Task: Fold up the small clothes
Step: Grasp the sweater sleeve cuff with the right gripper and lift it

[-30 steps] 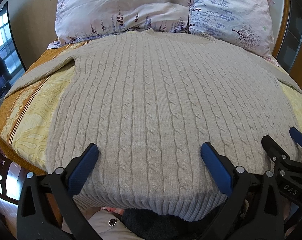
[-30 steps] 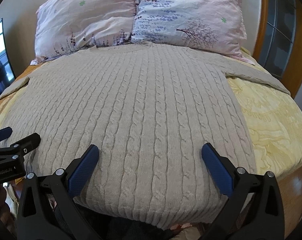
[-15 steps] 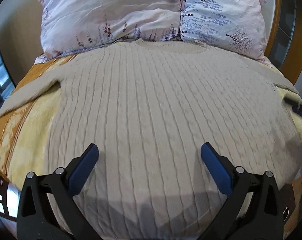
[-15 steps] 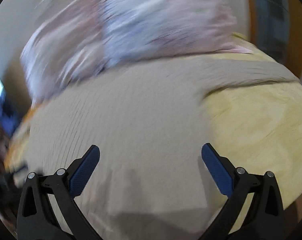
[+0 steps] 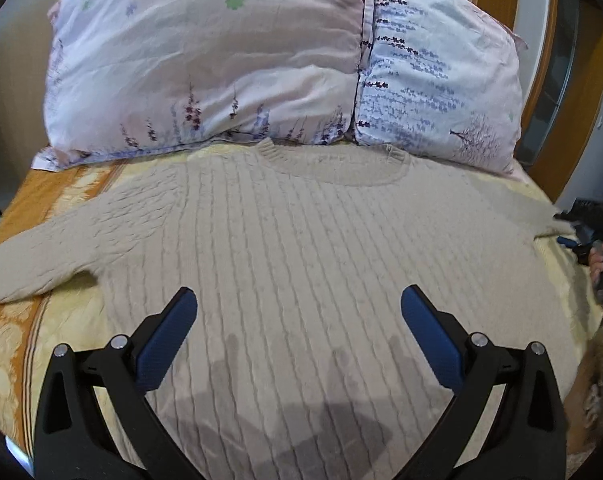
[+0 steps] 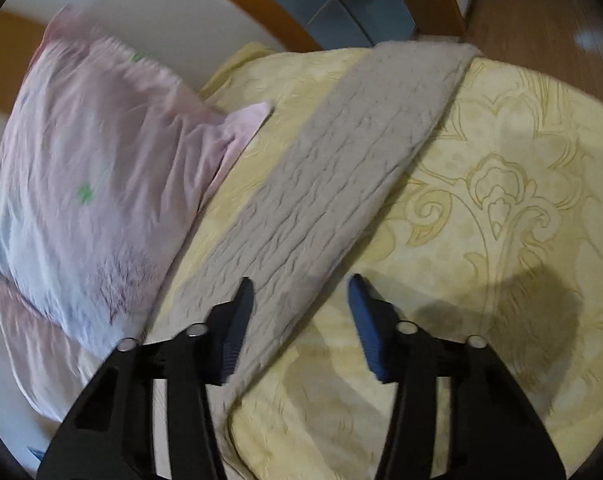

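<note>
1. A beige cable-knit sweater (image 5: 301, 248) lies flat and face up on a bed covered by a yellow patterned bedspread (image 6: 501, 208). Its round neckline lies at the head edge of the bed, touching the two pillows.
2. The pink floral pillow (image 5: 205, 64) and the blue-and-white floral pillow (image 5: 437, 80) stand side by side along the head edge, in front of a wooden headboard (image 5: 541, 40).
3. One sleeve (image 5: 73, 244) extends toward the left edge of the bed, over an orange border band of the bedspread (image 5: 33, 196).
4. The other sleeve (image 6: 341, 184) runs diagonally across the bedspread to the right edge of the bed, where its cuff end drapes over. A wooden floor (image 6: 541, 8) is visible beyond that edge.
5. The left gripper (image 5: 299, 312) hangs above the lower body of the sweater, pointing down at an angle. Its jaws stand wide apart. Nothing is between the blue pads (image 5: 169, 340), and they do not touch the knit.
6. The right gripper (image 6: 301, 300) is above the sleeve near the shoulder end. Its jaws have just been closing and now stand at a narrower gap. The sleeve's edge lies between the fingers in the picture, but the pads do not press on it.
7. In the left wrist view, the right gripper appears at the right edge of the bed, with part of a hand (image 5: 601, 260) on its handle.
</note>
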`<state>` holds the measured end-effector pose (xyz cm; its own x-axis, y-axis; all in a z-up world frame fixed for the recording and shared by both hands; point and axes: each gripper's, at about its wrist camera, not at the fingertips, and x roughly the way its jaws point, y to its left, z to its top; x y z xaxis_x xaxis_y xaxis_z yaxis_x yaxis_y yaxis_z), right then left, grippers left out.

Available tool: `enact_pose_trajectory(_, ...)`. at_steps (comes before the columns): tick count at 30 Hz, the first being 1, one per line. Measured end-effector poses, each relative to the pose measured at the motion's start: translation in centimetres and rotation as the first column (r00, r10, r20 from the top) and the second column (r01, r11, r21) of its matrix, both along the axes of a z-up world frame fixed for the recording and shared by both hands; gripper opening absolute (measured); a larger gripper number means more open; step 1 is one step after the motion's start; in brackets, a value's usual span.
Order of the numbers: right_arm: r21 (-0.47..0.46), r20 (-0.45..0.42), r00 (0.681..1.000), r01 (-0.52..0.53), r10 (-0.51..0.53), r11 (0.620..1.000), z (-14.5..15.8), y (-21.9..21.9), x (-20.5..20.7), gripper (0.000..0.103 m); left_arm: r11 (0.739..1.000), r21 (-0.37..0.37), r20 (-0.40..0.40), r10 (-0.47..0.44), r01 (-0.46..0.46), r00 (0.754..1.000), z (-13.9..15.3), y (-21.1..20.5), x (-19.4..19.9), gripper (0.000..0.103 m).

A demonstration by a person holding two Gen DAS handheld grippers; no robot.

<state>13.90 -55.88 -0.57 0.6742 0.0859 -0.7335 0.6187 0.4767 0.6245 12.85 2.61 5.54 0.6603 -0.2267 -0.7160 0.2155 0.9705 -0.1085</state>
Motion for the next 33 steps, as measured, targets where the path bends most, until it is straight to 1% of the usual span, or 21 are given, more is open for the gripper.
enact_pose_trajectory(2,-0.001,0.002,1.0,0.006,-0.006,1.0,0.1,-0.4,0.2,0.045,0.999,-0.04,-0.035,-0.012,0.01,0.999,0.1,0.4,1.2,0.101)
enact_pose_trajectory(3,0.002,0.008,1.0,0.01,-0.01,1.0,0.0,-0.5,0.3,0.042,0.998,-0.059,-0.041,-0.014,0.011,0.999,0.1,0.5,1.7,0.101)
enact_pose_trajectory(5,0.006,0.011,1.0,0.013,-0.013,1.0,-0.1,-0.5,0.6,0.038,0.996,-0.093,-0.03,-0.008,0.005,1.0,0.0,0.8,2.4,0.101)
enact_pose_trajectory(7,-0.004,0.01,1.0,0.022,-0.022,1.0,-0.2,-1.0,0.7,0.034,0.993,-0.121,0.002,0.006,-0.005,1.0,0.0,1.1,2.8,0.101)
enact_pose_trajectory(10,-0.017,0.014,0.999,0.047,-0.047,0.999,-0.4,-1.5,0.4,0.029,0.99,-0.141,0.027,0.013,-0.009,1.0,0.1,1.3,3.3,0.101)
enact_pose_trajectory(11,-0.02,0.015,0.998,0.054,-0.054,0.998,-0.5,-1.6,0.4,0.024,0.99,-0.139,0.028,0.012,-0.008,1.0,0.1,1.2,3.6,0.101)
enact_pose_trajectory(12,-0.032,0.01,0.998,0.059,-0.059,0.998,-0.6,-1.7,0.4,0.015,0.991,-0.136,0.024,0.007,-0.004,1.0,0.1,1.3,3.9,0.101)
enact_pose_trajectory(14,-0.071,-0.001,0.999,0.046,-0.046,0.996,-0.5,-1.5,0.7,0.011,0.992,-0.124,0.016,0.0,0.002,1.0,0.0,1.2,4.4,0.101)
enact_pose_trajectory(16,-0.132,0.02,0.999,0.03,-0.028,0.991,0.5,-0.8,0.9,0.011,0.992,-0.124,0.002,0.006,-0.005,1.0,0.0,1.4,4.9,0.101)
enact_pose_trajectory(18,-0.209,0.075,0.997,0.003,0.013,0.978,2.8,0.5,1.2,0.011,0.99,-0.139,-0.012,0.005,-0.007,1.0,0.0,1.6,5.3,0.101)
enact_pose_trajectory(20,-0.253,0.132,0.989,-0.037,0.073,0.967,4.9,2.1,1.6,0.011,0.985,-0.173,-0.021,0.001,-0.005,1.0,0.1,1.8,5.6,0.101)
enact_pose_trajectory(22,-0.273,0.19,0.97,-0.099,0.154,0.957,6.8,4.3,1.9,0.01,0.979,-0.203,-0.023,0.007,-0.011,1.0,0.2,2.0,5.9,0.101)
enact_pose_trajectory(24,-0.287,0.247,0.932,-0.19,0.264,0.939,8.5,7.9,2.4,0.01,0.975,-0.222,-0.016,0.01,-0.013,1.0,0.3,2.0,6.2,0.101)
enact_pose_trajectory(25,-0.286,0.26,0.917,-0.226,0.302,0.931,8.8,9.2,2.6,0.01,0.975,-0.224,-0.015,0.009,-0.013,1.0,0.3,1.9,6.3,0.101)
enact_pose_trajectory(27,-0.275,0.281,0.864,-0.344,0.417,0.898,8.8,13.4,3.2,0.01,0.973,-0.232,-0.016,0.008,-0.011,1.0,0.2,1.6,6.6,0.101)
enact_pose_trajectory(29,-0.258,0.268,0.813,-0.457,0.517,0.851,7.8,17.4,4.0,0.01,0.966,-0.258,-0.028,-0.006,-0.001,1.0,0.1,1.3,6.8,0.101)
enact_pose_trajectory(30,-0.24,0.254,0.795,-0.5,0.551,0.832,7.0,18.9,4.3,0.01,0.962,-0.274,-0.038,-0.018,0.007,0.999,-0.1,1.1,7.0,0.101)
enact_pose_trajectory(31,-0.218,0.224,0.774,-0.552,0.592,0.805,5.7,20.8,4.7,0.01,0.954,-0.298,-0.051,-0.034,0.017,0.998,-0.3,0.9,7.3,0.101)
enact_pose_trajectory(32,-0.202,0.201,0.762,-0.583,0.616,0.787,4.8,21.9,5.0,0.01,0.947,-0.319,-0.063,-0.046,0.024,0.997,-0.5,0.9,7.5,0.101)
enact_pose_trajectory(33,-0.174,0.163,0.746,-0.622,0.646,0.763,3.4,23.3,5.4,0.011,0.935,-0.353,-0.078,-0.065,0.033,0.995,-0.8,0.8,7.7,0.101)
